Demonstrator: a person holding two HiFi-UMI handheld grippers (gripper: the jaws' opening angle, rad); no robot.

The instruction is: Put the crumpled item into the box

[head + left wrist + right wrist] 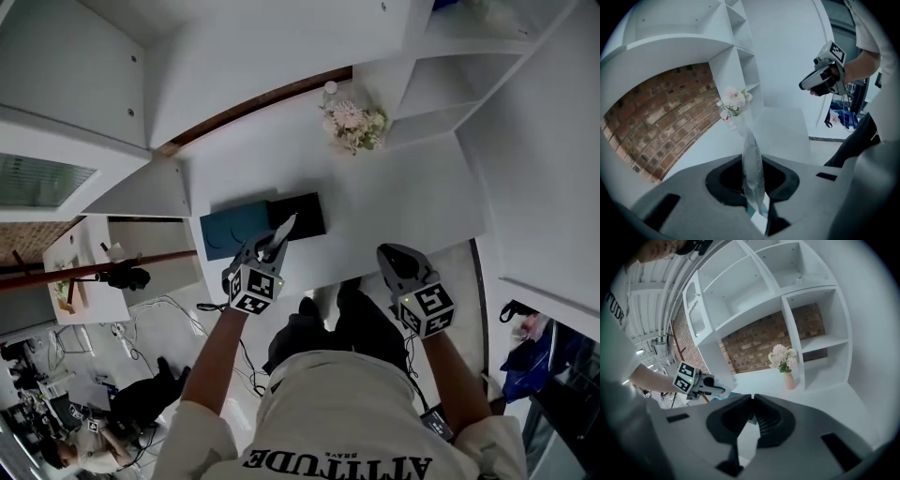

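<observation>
Over the near edge of the box (232, 232), the left gripper (270, 246) pinches the crumpled item, a thin silvery plastic wrapper (752, 164). Its jaws are drawn in tight on the wrapper's lower part. The rest of the wrapper stands out past the jaws as a narrow, creased strip. The wrapper is in the jaws' grip above the box, roughly where the box's teal part meets its darker part, and is not lying inside it. Off to the right of the box, and well apart from it, the right gripper (394, 258) hangs by the front edge of the white table (412, 202). Its jaws are pressed together tip to tip with nothing between them. The box sits flat on that table, towards its left end. Behind the box and to the right, at the back of the table, stands a small vase of pale pink and white flowers (353, 125). White shelves (441, 94) rise beyond the box on the right, and a brick wall (759, 341) shows behind it at table height.
</observation>
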